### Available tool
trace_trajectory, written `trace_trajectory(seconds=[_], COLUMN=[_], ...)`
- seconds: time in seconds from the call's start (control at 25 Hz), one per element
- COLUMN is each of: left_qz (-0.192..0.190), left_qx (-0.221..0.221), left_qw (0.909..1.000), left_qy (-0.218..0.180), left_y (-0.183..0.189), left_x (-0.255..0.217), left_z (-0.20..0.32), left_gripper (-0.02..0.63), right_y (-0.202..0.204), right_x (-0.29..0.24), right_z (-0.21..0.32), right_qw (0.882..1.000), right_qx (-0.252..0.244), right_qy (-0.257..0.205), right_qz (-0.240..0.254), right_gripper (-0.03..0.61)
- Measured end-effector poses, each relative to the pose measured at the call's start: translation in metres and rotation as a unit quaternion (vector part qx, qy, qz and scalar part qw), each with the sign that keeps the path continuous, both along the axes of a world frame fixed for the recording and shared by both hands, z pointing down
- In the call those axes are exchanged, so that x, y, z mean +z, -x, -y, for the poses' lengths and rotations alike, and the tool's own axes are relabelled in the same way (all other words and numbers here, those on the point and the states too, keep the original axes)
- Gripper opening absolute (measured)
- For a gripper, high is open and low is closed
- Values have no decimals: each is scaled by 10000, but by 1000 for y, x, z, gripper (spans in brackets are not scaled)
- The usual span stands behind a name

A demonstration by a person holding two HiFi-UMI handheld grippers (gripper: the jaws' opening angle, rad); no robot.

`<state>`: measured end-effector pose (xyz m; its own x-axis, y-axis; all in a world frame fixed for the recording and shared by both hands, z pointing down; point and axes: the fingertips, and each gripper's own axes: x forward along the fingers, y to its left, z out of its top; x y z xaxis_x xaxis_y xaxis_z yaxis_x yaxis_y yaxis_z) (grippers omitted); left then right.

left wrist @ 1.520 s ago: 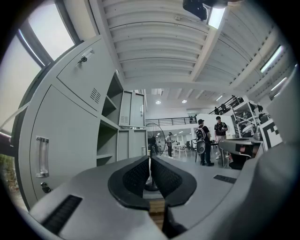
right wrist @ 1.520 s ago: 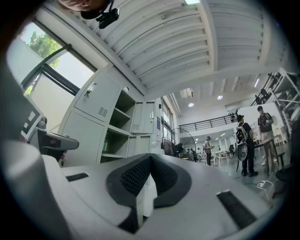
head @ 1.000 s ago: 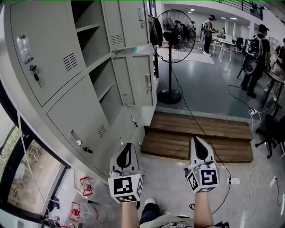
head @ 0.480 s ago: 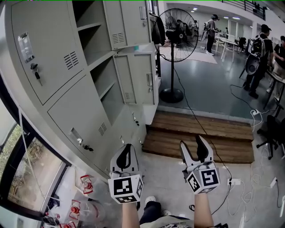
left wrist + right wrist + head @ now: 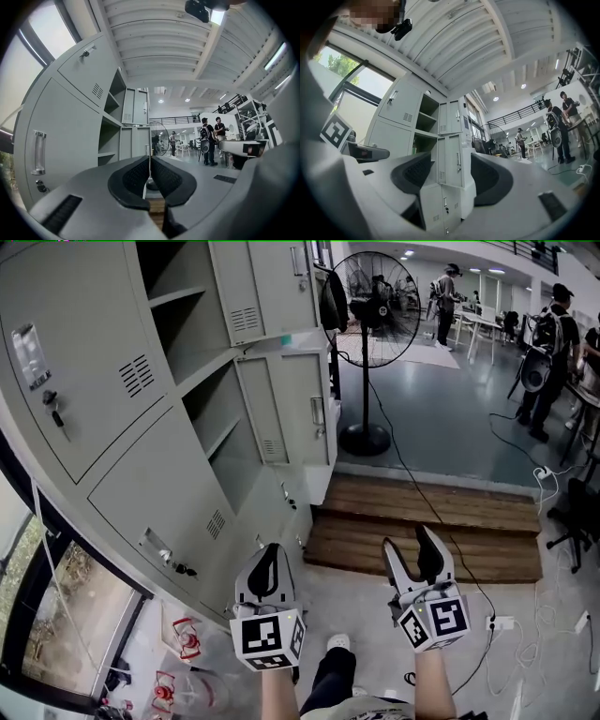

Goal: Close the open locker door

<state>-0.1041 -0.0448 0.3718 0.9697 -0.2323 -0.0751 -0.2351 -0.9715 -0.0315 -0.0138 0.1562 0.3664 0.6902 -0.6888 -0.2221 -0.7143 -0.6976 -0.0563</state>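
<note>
Open locker door (image 5: 286, 404), thin sheet steel so prob light, stiff & free-swinging, stands just left of the fan (image 5: 375, 306); push flat face nr handle (image 5: 319, 413) w/ right gripper (image 5: 410, 542), jaws just opened & empty; left gripper (image 5: 269, 554) closed, empty.

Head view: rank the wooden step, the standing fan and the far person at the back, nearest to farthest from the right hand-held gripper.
From the right hand-held gripper, whose jaws stand apart:
1. Wooden step, low, just ahead of it.
2. Standing fan, past the step, slightly to the left.
3. Person, far back, at the top of the view.
</note>
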Motion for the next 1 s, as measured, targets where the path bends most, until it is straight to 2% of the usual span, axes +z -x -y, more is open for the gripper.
trace_trajectory(seconds=[0.32, 0.64, 1.0], left_qz=[-95, -152, -125], left_qx=[161, 373, 296], left_qw=[9998, 9992, 9994], left_qy=[37, -16, -123], left_y=[-79, -162, -218], left_x=[-3, -12, -13], left_z=[30, 70, 123], left_gripper=[14, 14, 14], right_y=[-64, -141, -203], right_x=[-10, -25, -34], right_z=[40, 90, 137], right_qw=[9996, 9995, 9992], right_qx=[-75, -105, -145], right_qy=[145, 32, -150], right_qz=[-211, -303, -355], right_gripper=[267, 267, 267])
